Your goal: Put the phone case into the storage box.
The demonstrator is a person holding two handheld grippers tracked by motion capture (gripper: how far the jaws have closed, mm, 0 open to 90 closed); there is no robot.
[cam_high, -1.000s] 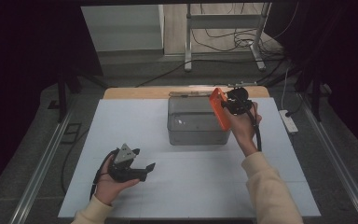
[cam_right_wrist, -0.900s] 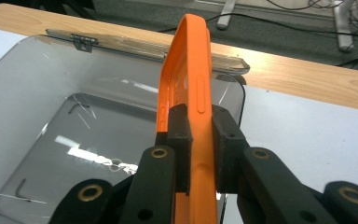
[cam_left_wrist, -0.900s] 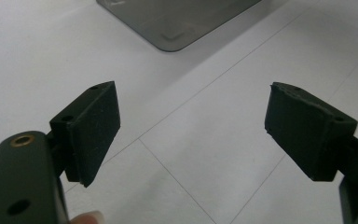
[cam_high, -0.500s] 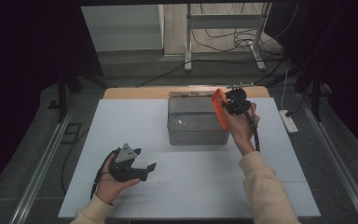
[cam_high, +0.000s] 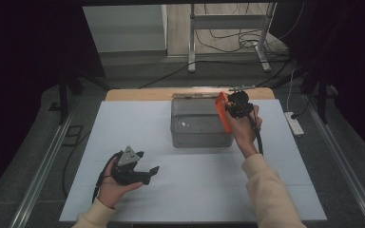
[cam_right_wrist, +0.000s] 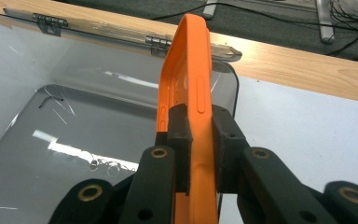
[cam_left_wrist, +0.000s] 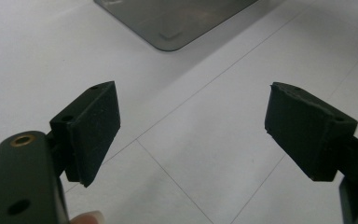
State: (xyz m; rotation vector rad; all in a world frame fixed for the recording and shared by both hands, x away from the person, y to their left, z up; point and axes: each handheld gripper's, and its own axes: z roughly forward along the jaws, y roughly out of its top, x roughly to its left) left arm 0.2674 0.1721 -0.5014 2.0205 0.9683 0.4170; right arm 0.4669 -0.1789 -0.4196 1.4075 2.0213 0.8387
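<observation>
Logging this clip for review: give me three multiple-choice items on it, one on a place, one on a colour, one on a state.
1. Where is the orange rubbery phone case?
A. above the clear plastic box
B. flat on the white table
C. on the floor

2. What colour are the claw pads?
A. red
B. black
C. white

3. How is the left claw?
A. shut on the case
B. shut on nothing
C. open

A: the right claw holds the case over the box's right edge. B: both pads are black. C: its pads stand wide apart.
</observation>
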